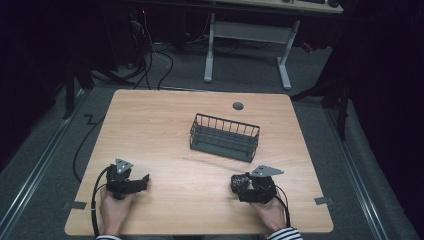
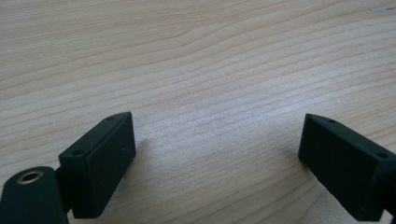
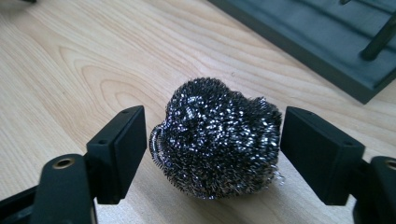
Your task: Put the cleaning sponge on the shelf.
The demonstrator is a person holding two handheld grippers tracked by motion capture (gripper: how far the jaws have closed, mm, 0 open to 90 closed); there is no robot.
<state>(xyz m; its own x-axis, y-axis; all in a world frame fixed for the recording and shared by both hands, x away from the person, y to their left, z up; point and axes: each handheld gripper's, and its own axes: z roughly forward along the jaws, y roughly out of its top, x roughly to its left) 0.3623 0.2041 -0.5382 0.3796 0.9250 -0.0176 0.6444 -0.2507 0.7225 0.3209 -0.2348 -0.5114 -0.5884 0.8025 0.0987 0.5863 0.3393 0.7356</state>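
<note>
Currently the table carries a wire basket ahead of the right gripper. L. gripper: jaws wide apart, bare wood between them. R. gripper: jaws spread, steel-wool scourer resting between them, approx. centred, pads just beside it, no clamp.

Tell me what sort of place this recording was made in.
Probably a lab or workshop, not a home: a plain wooden table on grey carpet, loose cables across the floor, and a white-legged desk behind, in a dim room.
</note>
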